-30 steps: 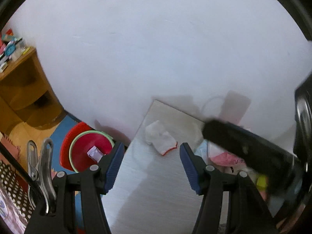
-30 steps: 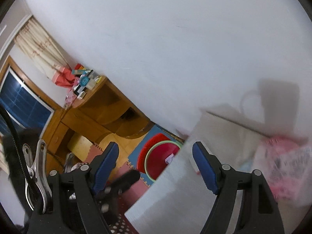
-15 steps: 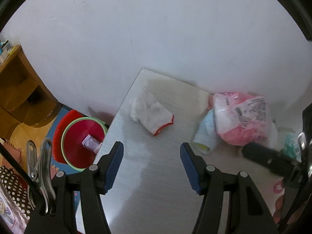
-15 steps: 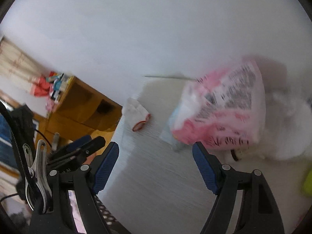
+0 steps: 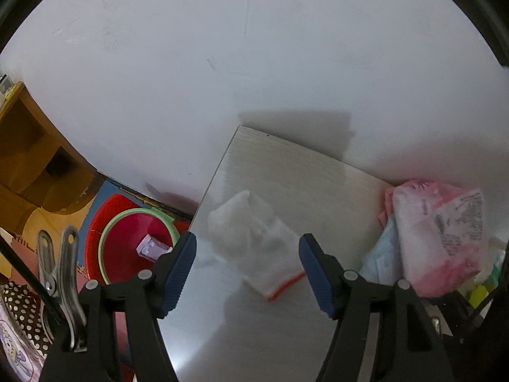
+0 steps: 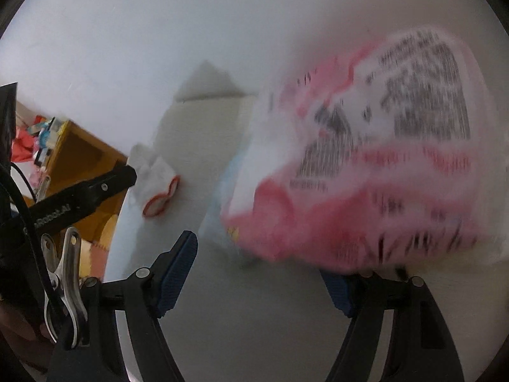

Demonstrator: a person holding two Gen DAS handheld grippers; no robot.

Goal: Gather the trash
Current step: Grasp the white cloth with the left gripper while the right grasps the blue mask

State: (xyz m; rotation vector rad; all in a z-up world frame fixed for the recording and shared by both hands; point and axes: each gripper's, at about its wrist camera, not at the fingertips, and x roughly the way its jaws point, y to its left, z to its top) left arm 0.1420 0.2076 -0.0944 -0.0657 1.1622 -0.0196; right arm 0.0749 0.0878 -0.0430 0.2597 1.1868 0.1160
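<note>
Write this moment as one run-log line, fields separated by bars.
left tongs: opening over white glove | right tongs: closing, nothing gripped, beside pink packet | table: trash uncollected

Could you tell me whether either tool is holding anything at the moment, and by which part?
Nothing is held: the left tool is opening above the white glove; the right tool is closing before the pink bag.

A pale wood-grain table [image 5: 286, 172] stood with its far edge against a plain white wall [image 5: 222, 63]. To the left of it, an orange wooden shelf unit [image 5: 28, 152] stood against the same wall. A dotted cloth [image 5: 22, 305] lay at the lower left edge, beside a metal clip [image 5: 60, 273].
</note>
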